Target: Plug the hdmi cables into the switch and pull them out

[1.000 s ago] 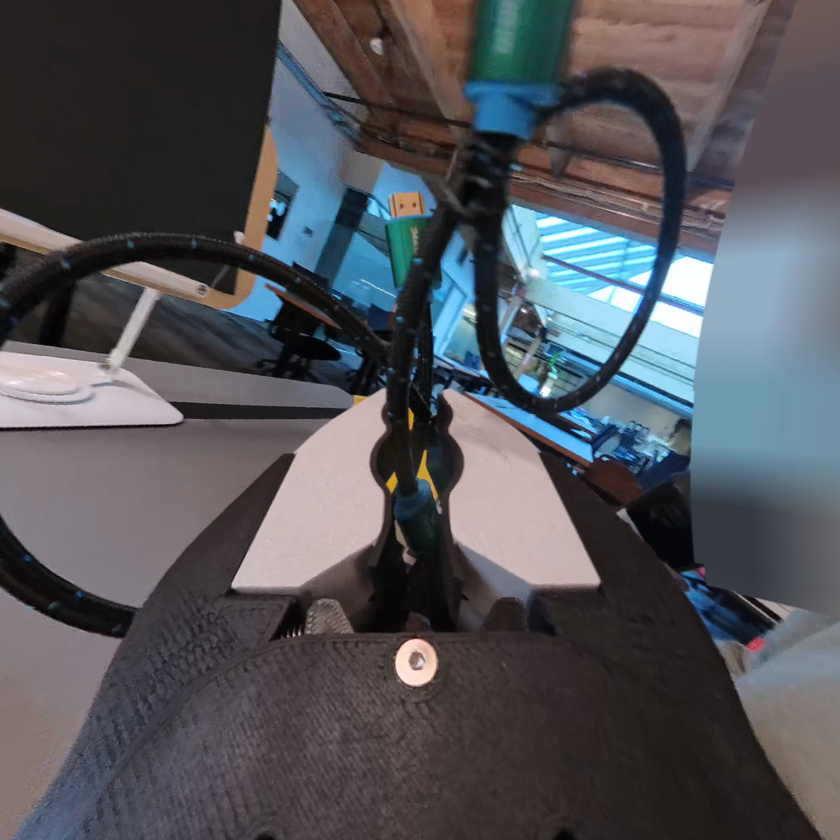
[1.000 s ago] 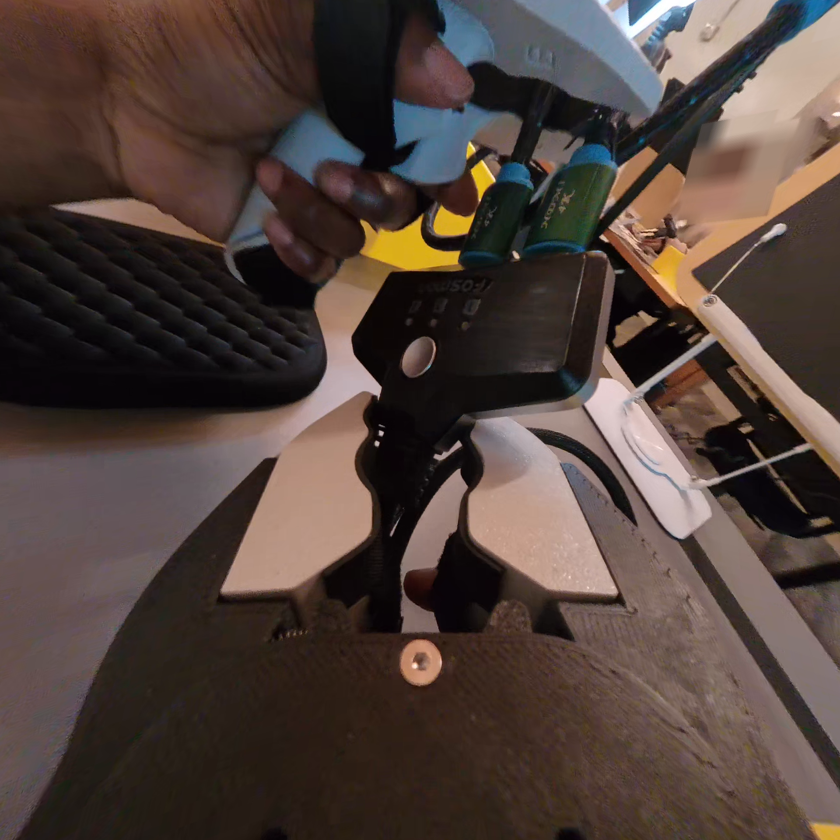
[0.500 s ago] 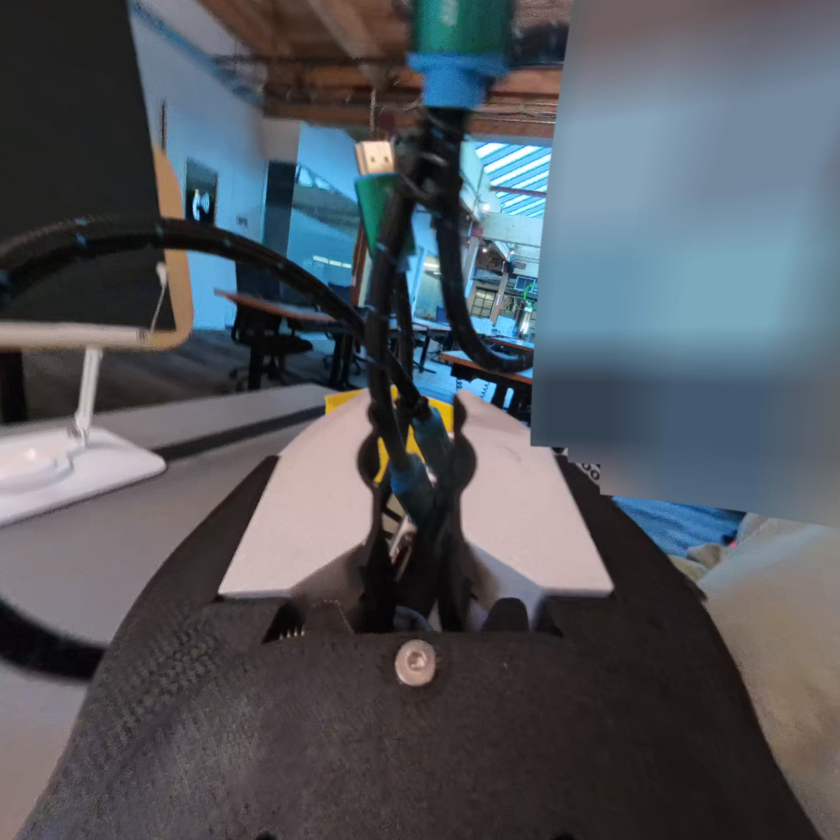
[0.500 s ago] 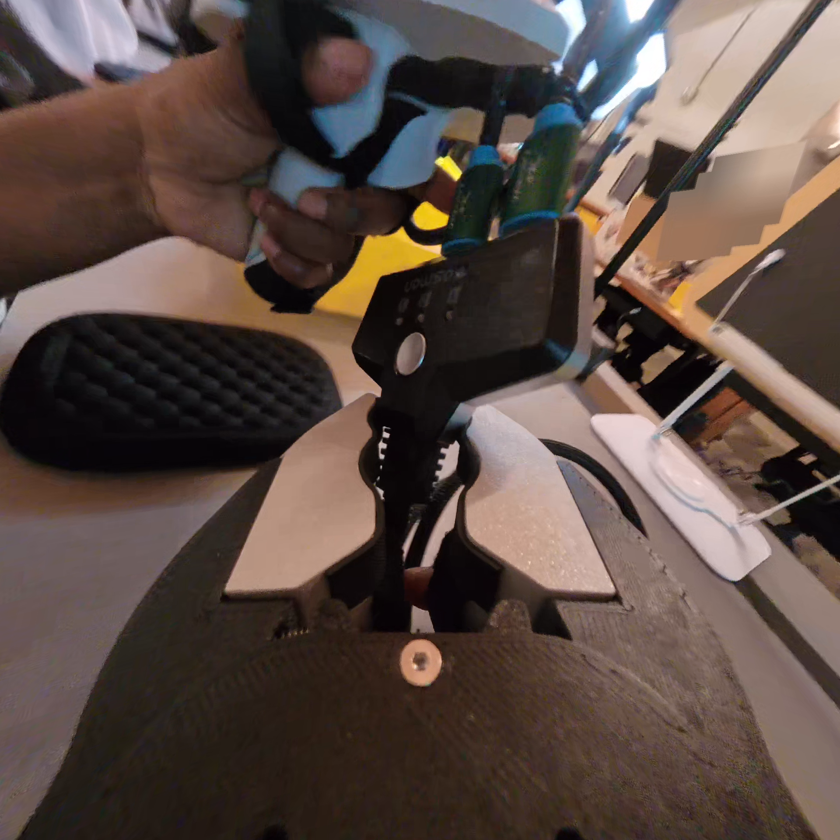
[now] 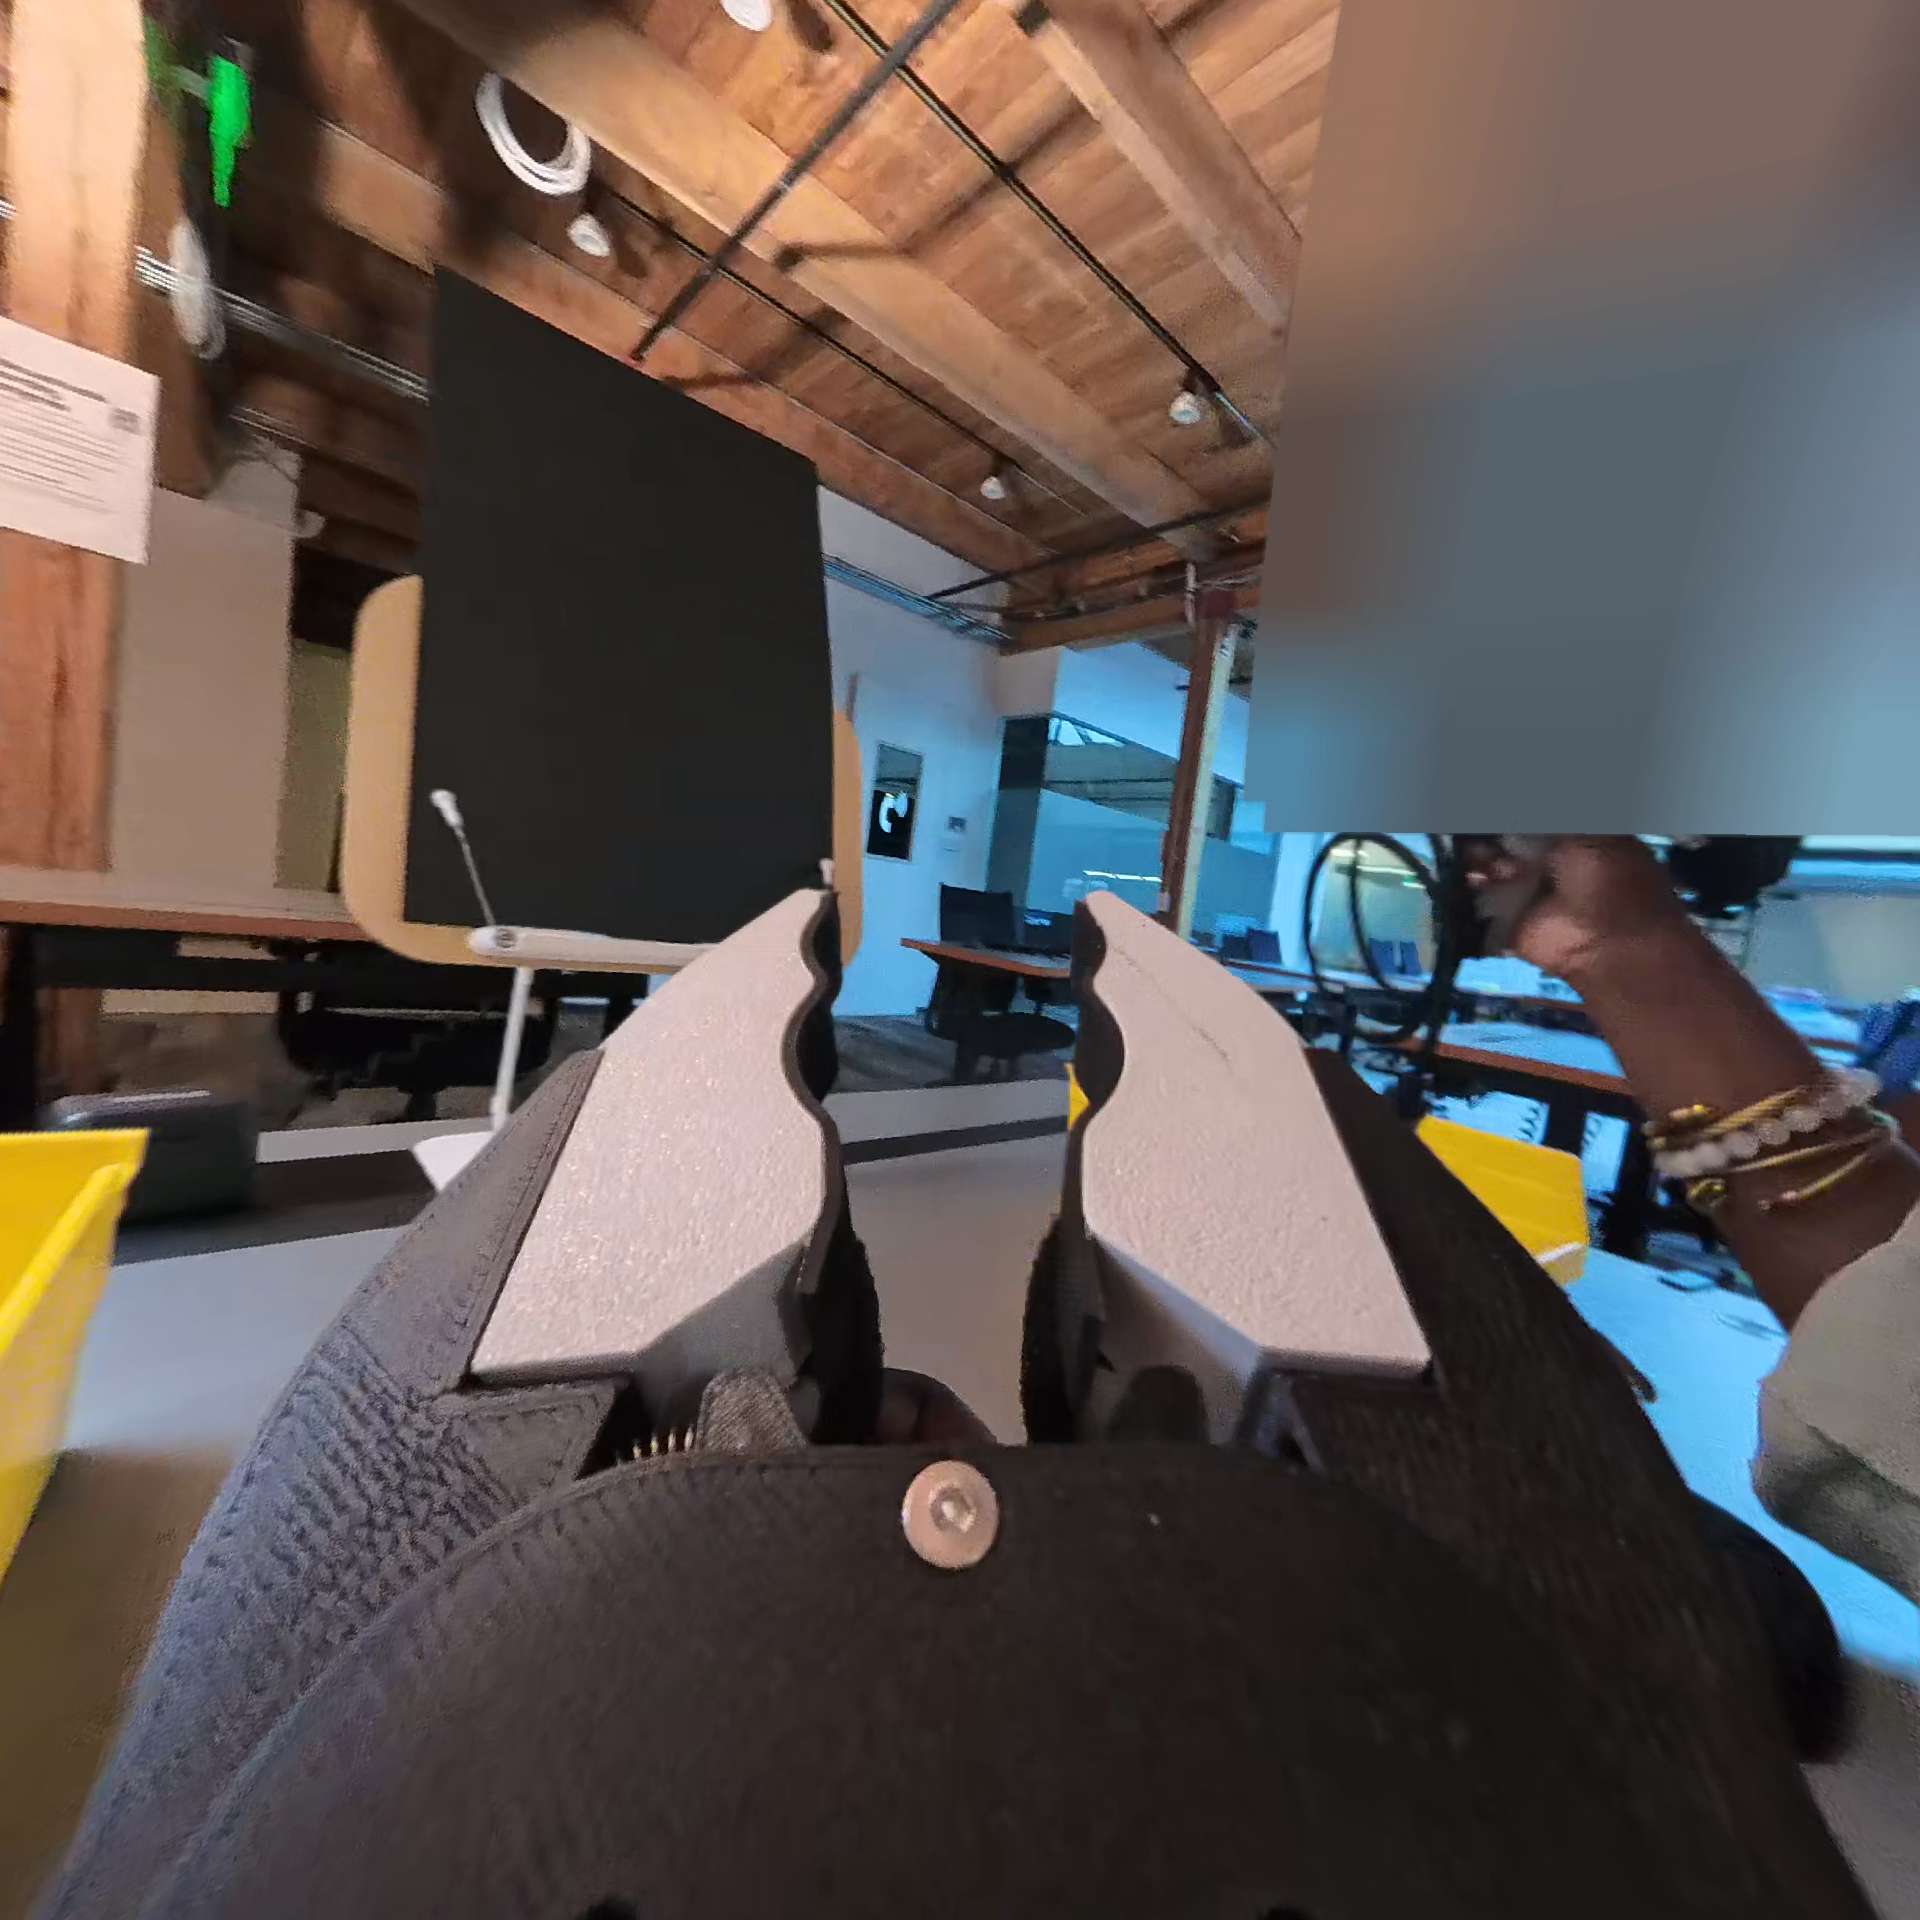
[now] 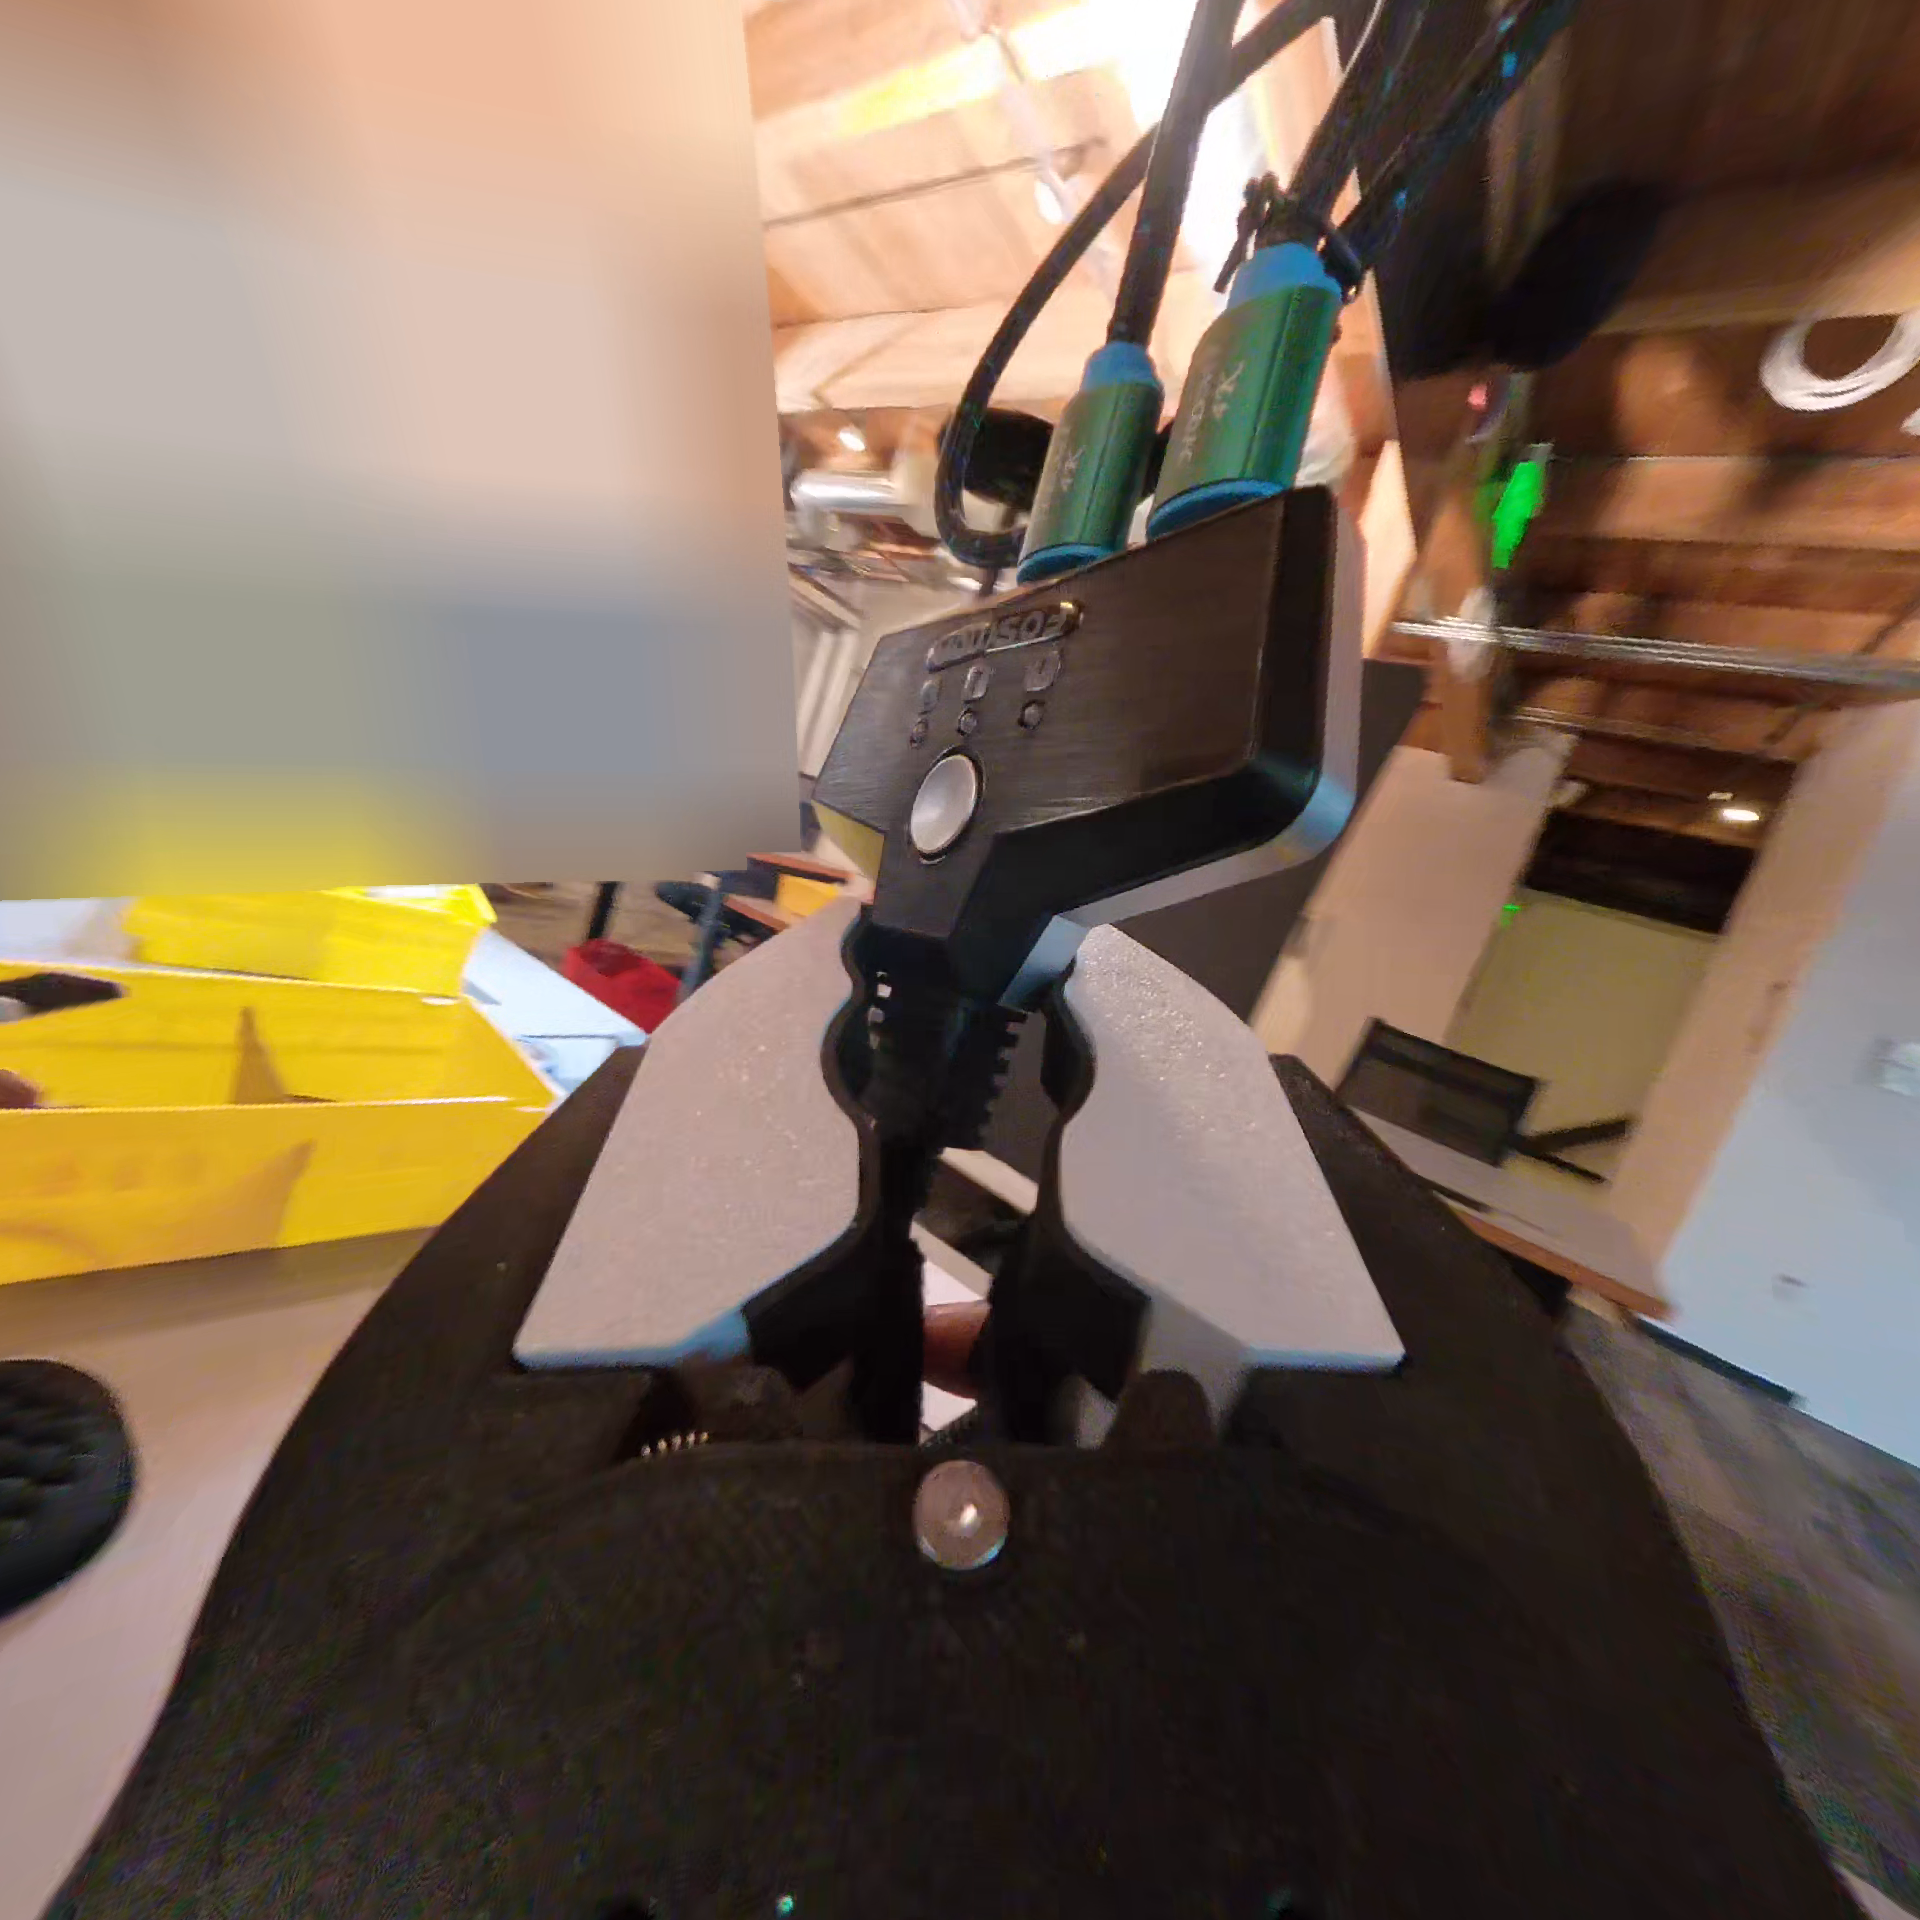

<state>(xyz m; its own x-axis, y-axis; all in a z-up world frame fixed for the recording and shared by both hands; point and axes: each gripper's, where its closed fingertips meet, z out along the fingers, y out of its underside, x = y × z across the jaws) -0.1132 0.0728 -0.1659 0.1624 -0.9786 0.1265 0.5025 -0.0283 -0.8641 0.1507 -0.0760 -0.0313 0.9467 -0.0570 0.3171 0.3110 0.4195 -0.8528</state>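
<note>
My right gripper (image 6: 961, 940) is shut on the ribbed cable neck of the black HDMI switch (image 6: 1101, 717) and holds it up in the air, tilted. Two green HDMI plugs with blue collars (image 6: 1242, 400) sit side by side in the switch's far edge, and their black braided cables (image 6: 1132, 239) rise up and to the right. My left gripper (image 5: 951, 914) is open and empty above the grey table (image 5: 935, 1195). In the left wrist view a loop of black cable (image 5: 1371, 935) hangs at the right by a person's hand.
Yellow bins (image 6: 260, 1081) stand at the left in the right wrist view, with a black textured pad (image 6: 52, 1475) nearer. In the left wrist view a yellow bin (image 5: 52, 1247) is at the left, another (image 5: 1507, 1184) at the right, and a black panel (image 5: 623, 707) and white stand (image 5: 499, 1039) lie ahead. My hands' fingertips stand some 35 cm from each other.
My left gripper has let go of the cables, opened and swung away. My right gripper has lifted and tilted the switch upward with both plugs in it.
</note>
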